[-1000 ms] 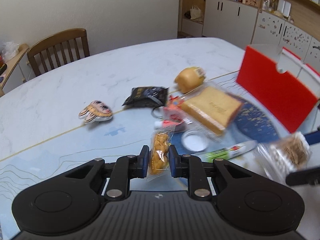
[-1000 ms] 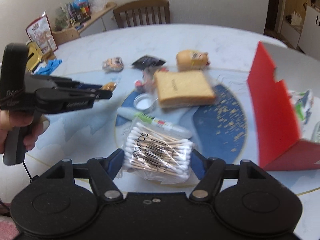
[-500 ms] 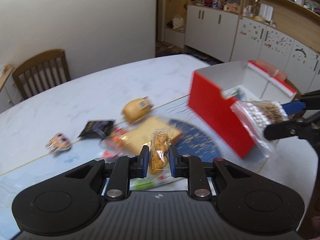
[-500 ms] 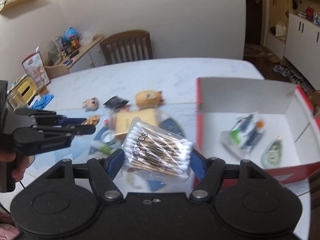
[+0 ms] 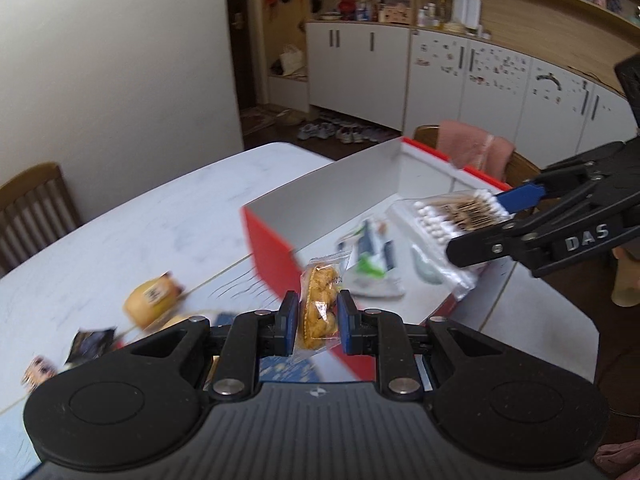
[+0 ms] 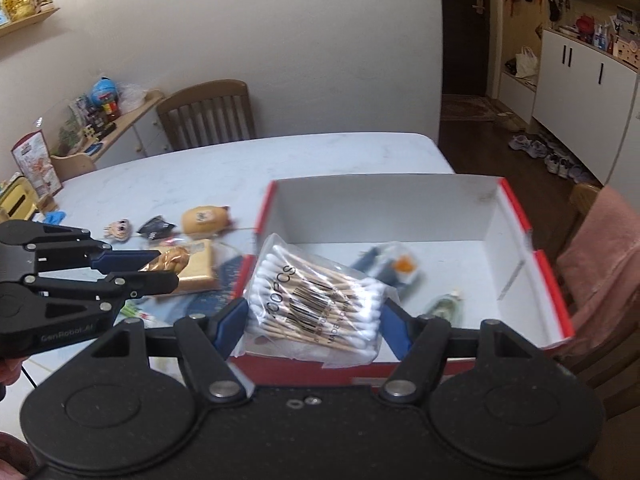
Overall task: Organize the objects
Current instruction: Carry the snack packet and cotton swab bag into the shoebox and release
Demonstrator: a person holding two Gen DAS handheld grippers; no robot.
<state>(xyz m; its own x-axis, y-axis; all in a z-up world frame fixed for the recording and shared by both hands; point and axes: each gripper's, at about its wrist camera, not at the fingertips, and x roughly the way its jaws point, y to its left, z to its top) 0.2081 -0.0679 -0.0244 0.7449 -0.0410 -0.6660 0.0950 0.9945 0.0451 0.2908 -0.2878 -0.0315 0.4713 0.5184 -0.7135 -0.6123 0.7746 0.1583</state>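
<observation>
My left gripper (image 5: 318, 322) is shut on a clear packet of fried snack (image 5: 320, 304), held in the air just before the near wall of the red box (image 5: 272, 248). My right gripper (image 6: 314, 320) is shut on a bag of cotton swabs (image 6: 316, 300), held over the box's near left corner (image 6: 260, 220). The swab bag shows in the left wrist view (image 5: 448, 220) above the box floor. Inside the box lie a blue and green packet (image 5: 372, 258) and a small clear sachet (image 6: 444, 306).
Left of the box on the white table (image 6: 192, 176) lie a packed toast slice (image 6: 196, 266), a yellow bun toy (image 6: 204, 218), a black sachet (image 6: 154, 228) and a small figure toy (image 6: 118, 230). Wooden chairs stand behind (image 6: 208, 114) and at the right (image 6: 592, 264).
Both grippers have swung right from the pile of objects toward the red box, carrying their packets. The swab bag now hangs over the box interior.
</observation>
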